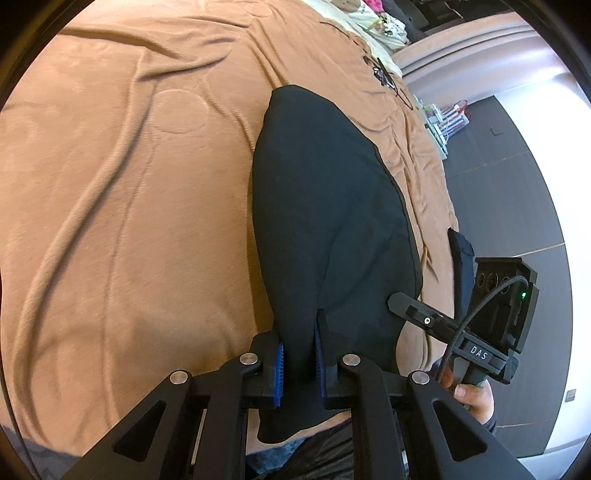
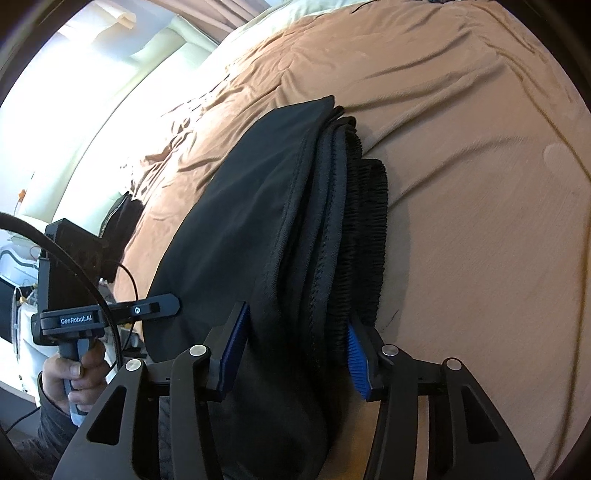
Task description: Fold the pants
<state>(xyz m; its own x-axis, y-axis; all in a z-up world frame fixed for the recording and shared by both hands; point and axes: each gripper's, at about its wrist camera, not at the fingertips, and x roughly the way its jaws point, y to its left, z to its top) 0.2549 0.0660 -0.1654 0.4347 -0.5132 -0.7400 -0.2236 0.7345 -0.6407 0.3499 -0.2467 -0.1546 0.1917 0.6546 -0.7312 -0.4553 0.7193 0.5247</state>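
Black pants [image 1: 325, 206] lie folded in several layers on a brown bedspread [image 1: 129, 184]. In the left wrist view my left gripper [image 1: 299, 365] is shut on the near edge of the fabric, blue pads pinching it. In the right wrist view the pants [image 2: 266, 229] show stacked edges and a ribbed elastic waistband [image 2: 365, 236] on the right. My right gripper [image 2: 295, 354] has its jaws around the thick stack's near end, one blue pad on each side. The right gripper also shows in the left wrist view [image 1: 476, 325], the left one in the right wrist view [image 2: 110, 310].
The bedspread [image 2: 461, 166] is wrinkled and reaches all round the pants. The bed's edge runs along the side with dark floor [image 1: 517, 177] beyond. Pillows and small items [image 1: 373, 26] sit at the far end. A bright window [image 2: 74, 92] lies beyond the bed.
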